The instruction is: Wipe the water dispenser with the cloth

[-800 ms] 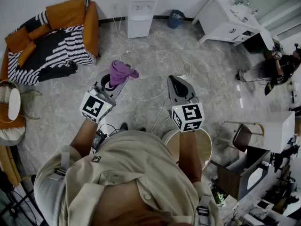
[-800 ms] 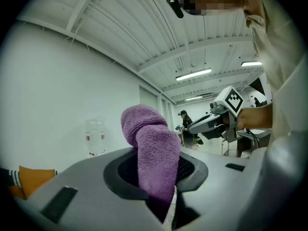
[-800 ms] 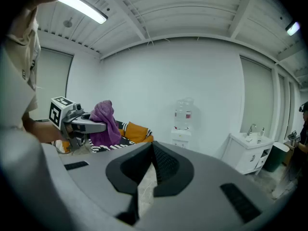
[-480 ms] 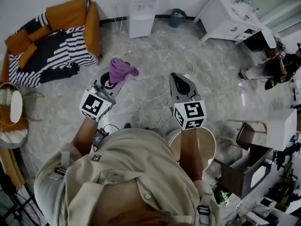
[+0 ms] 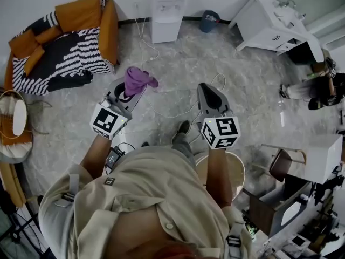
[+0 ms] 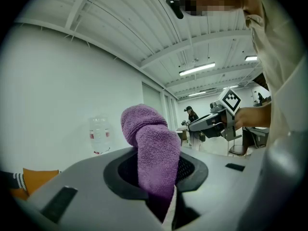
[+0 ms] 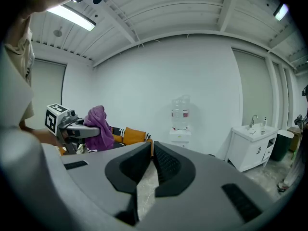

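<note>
Purple cloth [image 6: 151, 143] pinched in the left gripper [image 5: 131, 92], jaws closed on its lower part, upper part bunched and folded over above the tips. Held in the air over the marble floor [image 5: 242, 80], near the middle of the room. Well apart from the white water dispenser [image 5: 168, 9], upright against the far wall, with 1 clear bottle [image 7: 180, 110] on top in the right gripper view.

Right gripper [image 5: 209, 92] alongside the left, about level with it. Jaws at a narrow slit with nothing held, only floor visible through the gap. Both grippers aimed toward the far wall, 1 marker cube at the rear of each.

On the floor between dispenser and grippers, loose white cables [image 5: 178, 111]. Left of the dispenser, in the far left corner, an orange sofa [image 5: 81, 15] under a black-and-white striped blanket [image 5: 70, 55]. Right of the dispenser, by the wall, a small dark blue bin [image 5: 210, 19]. Beyond it, a white sink cabinet [image 5: 269, 26] in the far right corner. At the floor's right edge, a person [image 5: 315, 85], well apart from both grippers. Just behind the right gripper, a round wooden stool [image 5: 234, 169]. At the floor's left edge, a wicker chair [image 5: 13, 125] with a pale cushion.
</note>
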